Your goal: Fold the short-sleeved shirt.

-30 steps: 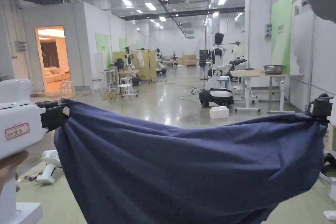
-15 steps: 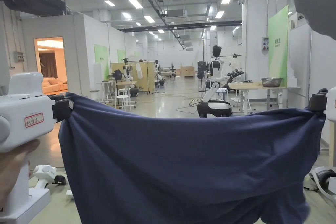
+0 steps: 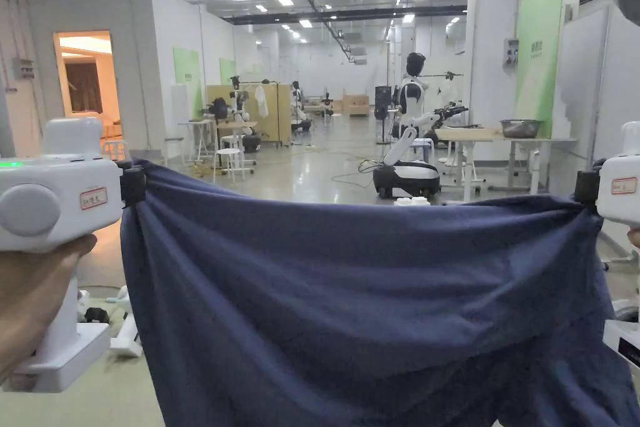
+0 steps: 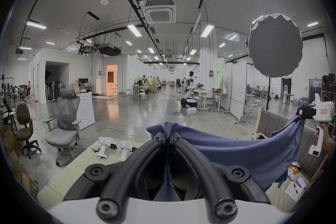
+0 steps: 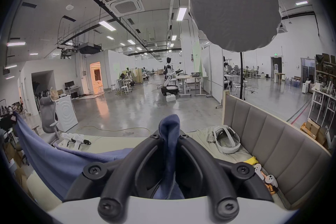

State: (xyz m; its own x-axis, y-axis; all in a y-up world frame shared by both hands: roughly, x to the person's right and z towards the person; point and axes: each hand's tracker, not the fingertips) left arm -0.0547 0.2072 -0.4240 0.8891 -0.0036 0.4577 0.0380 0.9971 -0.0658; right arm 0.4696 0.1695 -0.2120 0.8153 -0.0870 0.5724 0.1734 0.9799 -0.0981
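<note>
We hold the navy shirt (image 3: 375,309) spread in the air, left hand-held gripper (image 4: 166,138) and right hand-held gripper (image 5: 170,134) each clamped on an upper corner (no fold made yet); all folding remains.

One navy shirt (image 3: 362,297) is counted, strung between two handheld grippers: left gripper (image 3: 134,184) and right gripper (image 3: 584,187), one bunched corner pinched in each. Two spare white grippers (image 4: 114,148) are counted on the pale surface below-left of the left gripper's jaws. One white headset (image 5: 227,138) is seen right of the right gripper's jaws. One grey office chair (image 4: 65,118) is counted.
</note>
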